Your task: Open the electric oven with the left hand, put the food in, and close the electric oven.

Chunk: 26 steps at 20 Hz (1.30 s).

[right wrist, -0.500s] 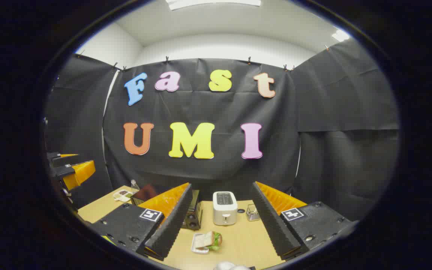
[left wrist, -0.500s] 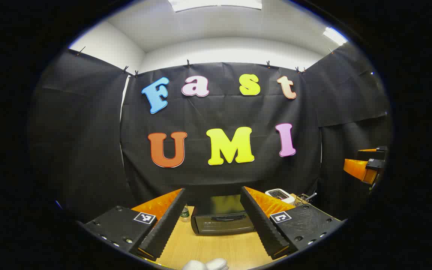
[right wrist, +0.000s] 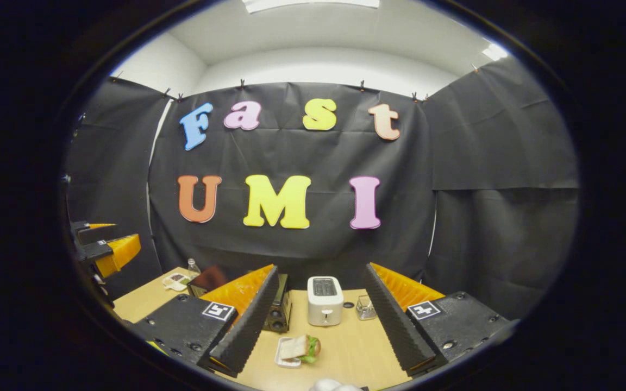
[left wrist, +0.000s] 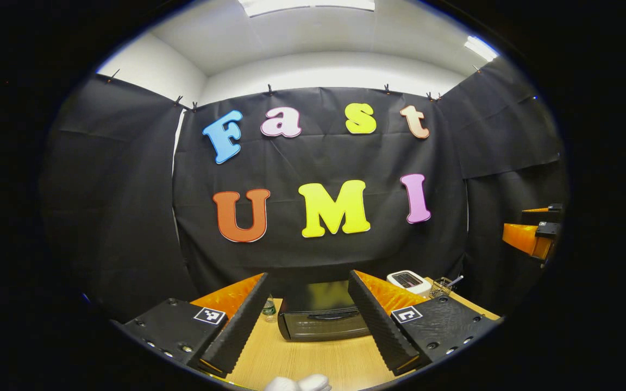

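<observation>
- Left gripper [left wrist: 306, 320]: one; both ridged fingers spread wide, holding nothing, raised above the near part of the table [left wrist: 313, 361].
- Right gripper [right wrist: 318, 317]: one; fingers likewise spread apart and empty, held above the table; seen also from the left gripper view as an orange-and-black shape at the far right.
- Electric oven [left wrist: 324, 316]: one; dark box with a glass door, shut, standing on the table straight ahead of the left gripper and framed between its two fingers, well apart from them. Its long axis runs side to side across the gripper's line of approach, and the handle bar lies along the door the same way. In the right gripper view it sits off to the left, partly hidden behind that gripper's left finger.
- Judgement: the left gripper is the better-placed one for the door; the coming move is a forward and downward reach to the handle, not yet begun.
- Food: one sandwich [right wrist: 305, 346] on a small white tray, lying on the table between the right gripper's fingers, just in front of the toaster [right wrist: 324, 301].
- Toaster: one, white, upright.
- Glass jar [right wrist: 365, 308]: one, beside the toaster.
- Water bottle [left wrist: 268, 308]: one, left of the oven.
</observation>
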Each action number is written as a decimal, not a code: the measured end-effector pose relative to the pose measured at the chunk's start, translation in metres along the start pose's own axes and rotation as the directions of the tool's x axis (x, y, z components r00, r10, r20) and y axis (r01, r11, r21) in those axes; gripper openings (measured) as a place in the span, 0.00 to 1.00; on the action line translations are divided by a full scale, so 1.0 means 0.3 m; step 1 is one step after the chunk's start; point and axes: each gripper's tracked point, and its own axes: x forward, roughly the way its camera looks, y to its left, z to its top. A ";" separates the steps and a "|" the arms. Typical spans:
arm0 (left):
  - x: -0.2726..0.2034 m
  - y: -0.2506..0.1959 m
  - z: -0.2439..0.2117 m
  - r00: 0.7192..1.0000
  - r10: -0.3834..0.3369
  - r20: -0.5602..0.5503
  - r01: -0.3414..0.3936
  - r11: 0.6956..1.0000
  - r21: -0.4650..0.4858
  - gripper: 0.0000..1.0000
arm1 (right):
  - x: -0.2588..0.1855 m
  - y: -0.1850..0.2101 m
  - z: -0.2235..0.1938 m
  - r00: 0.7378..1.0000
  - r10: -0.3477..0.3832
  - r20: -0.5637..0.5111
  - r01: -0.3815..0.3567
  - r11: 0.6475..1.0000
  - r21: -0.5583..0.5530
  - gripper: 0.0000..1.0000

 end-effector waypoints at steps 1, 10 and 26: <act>0.013 0.001 -0.013 1.000 0.002 -0.005 -0.002 1.000 0.001 0.95 | 0.003 -0.002 -0.001 1.000 -0.001 -0.002 0.001 1.000 0.000 0.91; 0.210 -0.065 -0.227 0.996 -0.026 -0.083 0.023 0.999 -0.047 0.95 | -0.007 -0.054 0.018 1.000 -0.023 0.009 0.023 1.000 -0.004 0.91; 0.647 -0.210 -0.830 0.927 -0.060 -0.371 0.040 0.997 -0.060 0.95 | -0.130 -0.253 -0.053 0.972 -0.225 -0.066 0.220 0.972 -0.082 0.91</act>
